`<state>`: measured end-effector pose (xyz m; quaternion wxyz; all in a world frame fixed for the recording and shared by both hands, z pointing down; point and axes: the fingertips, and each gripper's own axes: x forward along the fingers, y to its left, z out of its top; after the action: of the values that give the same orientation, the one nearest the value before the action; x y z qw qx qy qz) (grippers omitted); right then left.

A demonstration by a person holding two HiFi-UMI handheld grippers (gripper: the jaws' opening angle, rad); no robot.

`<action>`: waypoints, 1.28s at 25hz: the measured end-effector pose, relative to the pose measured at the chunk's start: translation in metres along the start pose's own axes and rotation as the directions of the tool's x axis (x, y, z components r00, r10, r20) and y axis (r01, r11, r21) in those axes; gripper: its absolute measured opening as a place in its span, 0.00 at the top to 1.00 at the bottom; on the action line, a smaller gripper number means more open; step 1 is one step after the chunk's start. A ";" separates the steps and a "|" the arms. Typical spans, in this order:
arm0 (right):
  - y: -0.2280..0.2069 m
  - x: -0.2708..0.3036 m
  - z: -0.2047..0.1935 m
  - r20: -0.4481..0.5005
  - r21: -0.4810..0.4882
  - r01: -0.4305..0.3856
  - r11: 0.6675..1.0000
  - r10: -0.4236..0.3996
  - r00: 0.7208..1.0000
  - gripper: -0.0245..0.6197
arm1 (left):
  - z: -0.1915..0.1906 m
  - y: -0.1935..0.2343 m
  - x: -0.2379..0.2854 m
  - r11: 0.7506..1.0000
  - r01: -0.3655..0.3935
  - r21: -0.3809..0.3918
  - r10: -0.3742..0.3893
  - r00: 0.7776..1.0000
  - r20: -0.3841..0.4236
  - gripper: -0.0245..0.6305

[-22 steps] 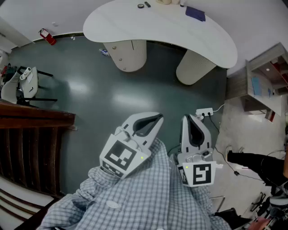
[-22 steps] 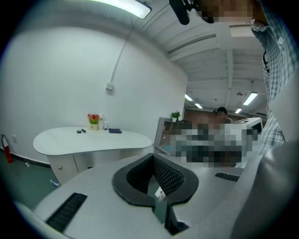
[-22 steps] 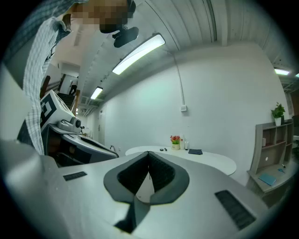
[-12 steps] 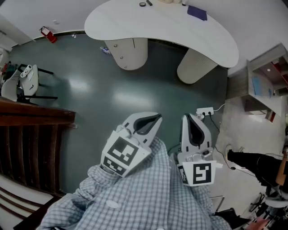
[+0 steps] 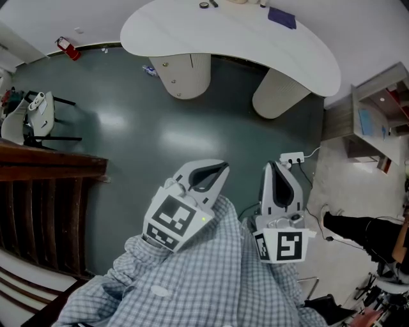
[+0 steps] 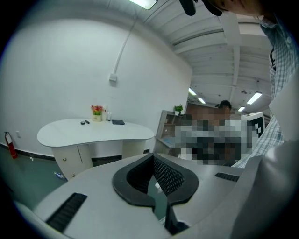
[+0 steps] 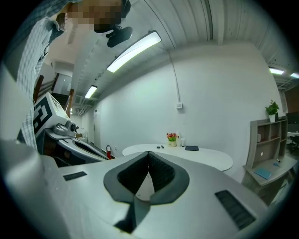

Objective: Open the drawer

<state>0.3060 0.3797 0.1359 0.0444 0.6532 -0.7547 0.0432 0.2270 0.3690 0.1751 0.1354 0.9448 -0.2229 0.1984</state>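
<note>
The left hand-held gripper sits at lower centre of the head view, tilted toward the upper right, and I read its 2 jaws as pressed together with nothing between them. Just right of it, the right hand-held gripper points up the frame, jaws likewise closed and empty. Both come out of my checked sleeves over the dark green floor.

The drawer pedestal, with small round knobs on its front, stands under the white bench at upper centre, well apart from both grippers. I cannot tell the drawer's front from the other panels. A dark notebook lies on the bench at the top right. A white power strip lies on the floor just beyond the right gripper's tip.
</note>
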 end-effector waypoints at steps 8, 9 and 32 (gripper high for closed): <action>0.018 0.012 0.000 -0.017 -0.005 0.012 1.000 -0.012 1.000 0.95 | -0.006 0.026 -0.013 1.000 -0.020 -0.009 0.020 1.000 -0.003 0.96; 0.022 0.013 0.000 -0.017 -0.010 0.012 1.000 -0.012 1.000 0.95 | -0.007 0.030 -0.015 1.000 -0.026 -0.011 0.026 1.000 -0.001 0.96; 0.073 0.065 -0.016 -0.057 -0.056 -0.087 0.995 0.084 0.995 0.95 | -0.019 0.103 -0.059 0.985 -0.158 -0.069 0.161 0.986 0.039 0.96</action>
<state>0.2242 0.3287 0.1589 0.0822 0.6173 -0.7814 0.0410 0.1239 0.3080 0.1835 0.1447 0.9231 -0.3073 0.1801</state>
